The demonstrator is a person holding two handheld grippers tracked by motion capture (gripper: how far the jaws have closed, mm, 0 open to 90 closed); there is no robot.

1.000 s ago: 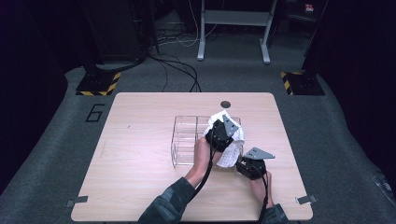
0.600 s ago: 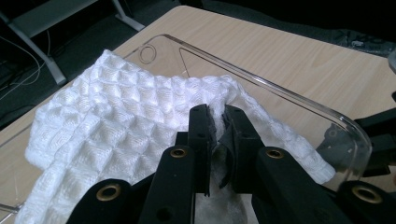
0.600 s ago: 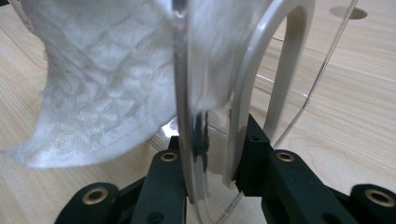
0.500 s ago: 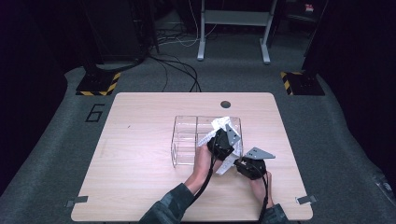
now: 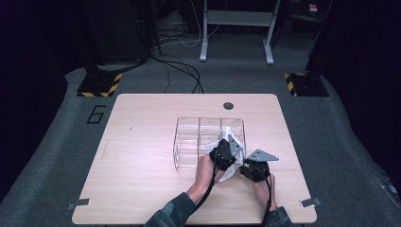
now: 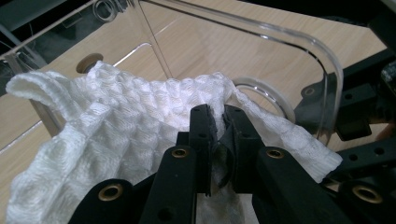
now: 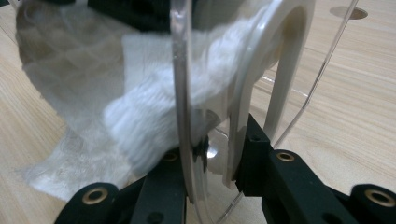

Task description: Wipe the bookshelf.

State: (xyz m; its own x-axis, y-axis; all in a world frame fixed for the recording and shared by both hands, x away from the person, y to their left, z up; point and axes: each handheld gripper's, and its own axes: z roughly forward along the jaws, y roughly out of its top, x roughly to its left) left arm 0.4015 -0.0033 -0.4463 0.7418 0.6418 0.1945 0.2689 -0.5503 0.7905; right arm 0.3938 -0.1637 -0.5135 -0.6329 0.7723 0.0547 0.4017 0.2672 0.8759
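A clear plastic organizer (image 5: 198,137), divided into compartments, stands near the middle of a wooden table (image 5: 142,179). A white waffle-weave cloth (image 5: 232,142) hangs over the organizer's near right corner, part of it inside the corner compartment and part spilling down outside the wall onto the tabletop.

The left gripper (image 5: 222,153) is at that corner, above the cloth. In the left gripper view its jaws stand nearly closed, with a fold of the cloth (image 6: 140,121) pinched between them; the curved clear wall of the organizer (image 6: 322,70) rises just behind and to the right of the cloth.

The right gripper (image 5: 253,169) lies just beside the left one, outside the organizer's right wall, with its grey three-cornered plate on top. In the right gripper view its jaws are closed to a narrow gap on the clear organizer wall (image 7: 187,93), which stands upright between them; the cloth (image 7: 144,116) is bunched against the wall's far side and appears blurred through the plastic. That wall thus stands between the right gripper and the cloth.

Surroundings: a round cable hole (image 5: 229,105) near the table's far edge; black cables (image 5: 179,75) on the grey floor beyond; two yellow-and-black striped stand bases (image 5: 99,85) at left and right; a "6" marked on the floor (image 5: 97,114) left of the table.
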